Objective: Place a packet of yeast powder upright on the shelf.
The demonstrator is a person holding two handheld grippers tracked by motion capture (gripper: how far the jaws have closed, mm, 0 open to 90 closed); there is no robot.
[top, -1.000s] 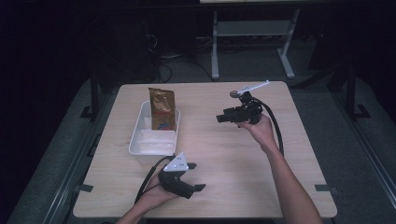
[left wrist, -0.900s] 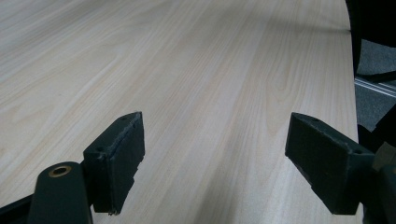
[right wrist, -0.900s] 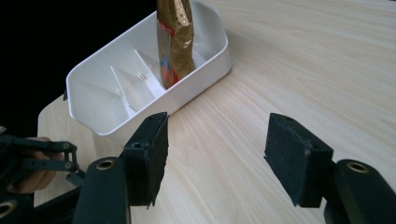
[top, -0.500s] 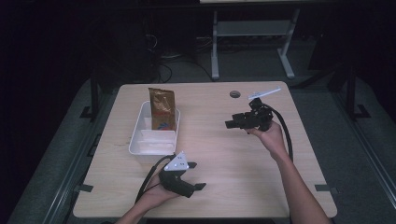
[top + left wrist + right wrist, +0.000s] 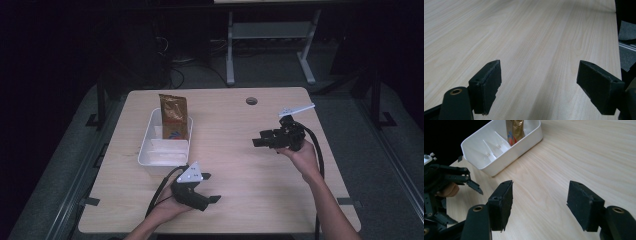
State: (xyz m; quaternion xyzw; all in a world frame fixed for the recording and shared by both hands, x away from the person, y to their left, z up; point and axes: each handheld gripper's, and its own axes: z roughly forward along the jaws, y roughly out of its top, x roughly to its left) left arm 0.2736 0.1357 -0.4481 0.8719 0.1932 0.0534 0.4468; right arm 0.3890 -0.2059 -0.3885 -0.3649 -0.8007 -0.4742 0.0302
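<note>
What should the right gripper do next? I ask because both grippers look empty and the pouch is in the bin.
Probably carry the right gripper on toward the gold pouch, which stands upright in the far end of the white bin. Its jaws are open with nothing between them and face the bin across bare table. The left gripper, also open, rests near the front edge.

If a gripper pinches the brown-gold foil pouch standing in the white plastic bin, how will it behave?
The brown-gold foil pouch probably crumples and slips, since its foil looks glossy. Standing tall and narrow in the white plastic bin, it may tip easily.
</note>
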